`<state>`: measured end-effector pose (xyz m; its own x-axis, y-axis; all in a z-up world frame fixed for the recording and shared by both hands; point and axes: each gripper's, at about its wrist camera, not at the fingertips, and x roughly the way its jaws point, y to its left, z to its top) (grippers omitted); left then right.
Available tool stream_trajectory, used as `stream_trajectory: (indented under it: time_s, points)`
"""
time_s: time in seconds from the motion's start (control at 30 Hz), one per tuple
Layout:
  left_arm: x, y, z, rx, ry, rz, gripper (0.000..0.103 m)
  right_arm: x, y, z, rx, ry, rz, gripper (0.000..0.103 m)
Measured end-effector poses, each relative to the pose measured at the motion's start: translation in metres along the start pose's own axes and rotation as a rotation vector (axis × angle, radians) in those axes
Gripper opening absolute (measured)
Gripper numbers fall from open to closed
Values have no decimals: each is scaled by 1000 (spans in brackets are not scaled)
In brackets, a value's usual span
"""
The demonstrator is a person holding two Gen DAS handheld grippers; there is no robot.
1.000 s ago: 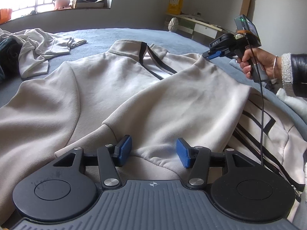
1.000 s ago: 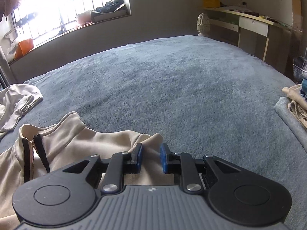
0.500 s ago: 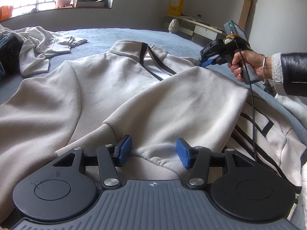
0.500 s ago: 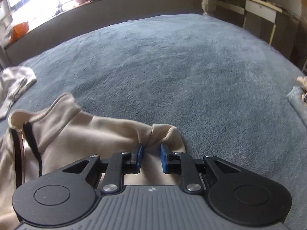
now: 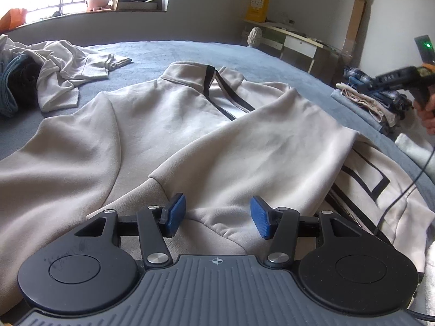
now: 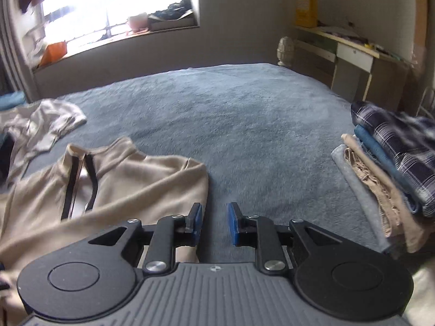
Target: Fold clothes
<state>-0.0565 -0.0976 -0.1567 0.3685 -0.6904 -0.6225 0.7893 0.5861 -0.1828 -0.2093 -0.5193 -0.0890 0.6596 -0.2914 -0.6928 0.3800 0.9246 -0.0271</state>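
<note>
A beige zip-up jacket [image 5: 168, 125] with black zipper trim lies spread on the blue bed, its right sleeve folded across the chest. My left gripper [image 5: 216, 216] is open and empty, hovering over the sleeve's cuff [image 5: 217, 220]. My right gripper [image 6: 214, 224] is open and empty, lifted above the bed just right of the jacket's shoulder [image 6: 187, 174]. The right gripper also shows in the left wrist view [image 5: 391, 78], held in a hand at the far right, off the jacket.
A crumpled pale garment [image 5: 68, 65] and dark clothes [image 5: 13, 87] lie at the far left of the bed [image 6: 244, 125]. A stack of folded clothes [image 6: 388, 168] sits at the right edge. A desk [image 6: 353, 54] stands by the wall.
My right gripper has let go of the jacket's shoulder, opened a little, and pulled up and away to the right. My left gripper has stayed open over the cuff.
</note>
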Motion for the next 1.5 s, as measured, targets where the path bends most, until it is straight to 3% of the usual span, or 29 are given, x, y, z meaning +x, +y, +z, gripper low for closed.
stream_trajectory:
  time_s: [0.17, 0.33, 0.5, 0.7, 0.8, 0.87, 1.0, 1.1, 1.2, 1.27, 1.33, 1.43, 1.5]
  points:
    - [-5, -5, -4, -3, 4, 46, 53, -3, 20, -47, -126, 64, -65, 27]
    - [-1, -10, -8, -2, 15, 91, 54, -2, 19, -83, -92, 107, -71, 27]
    - [0, -14, -7, 24, 23, 106, 56, 5, 18, -92, -102, 74, -129, 27]
    - [1, -12, -9, 17, 25, 100, 56, 15, 3, -110, -82, 156, -78, 32]
    - [3, -11, -10, 11, 22, 98, 56, 15, -6, -114, -35, 152, -45, 31]
    - [3, -11, -11, 11, 20, 99, 57, 10, -2, -114, -64, 120, -89, 6]
    - [4, -12, -10, 13, 19, 100, 57, 6, 17, -122, -212, 55, -228, 4]
    - [5, -11, -12, 19, 16, 99, 57, 23, 32, -138, -353, 70, -322, 5]
    - [5, -12, -13, 26, 11, 101, 57, 33, 34, -140, -369, 81, -377, 17]
    - [5, -12, -14, 28, 7, 101, 58, 29, 35, -137, -420, 80, -421, 45]
    - [5, -12, -14, 26, 4, 101, 58, 21, 28, -134, -434, 92, -428, 58]
    - [5, -12, -15, 25, -3, 100, 59, 5, 9, -123, -365, 130, -386, 64]
    - [4, -12, -16, 26, -7, 100, 59, -2, -3, -120, -324, 158, -418, 64]
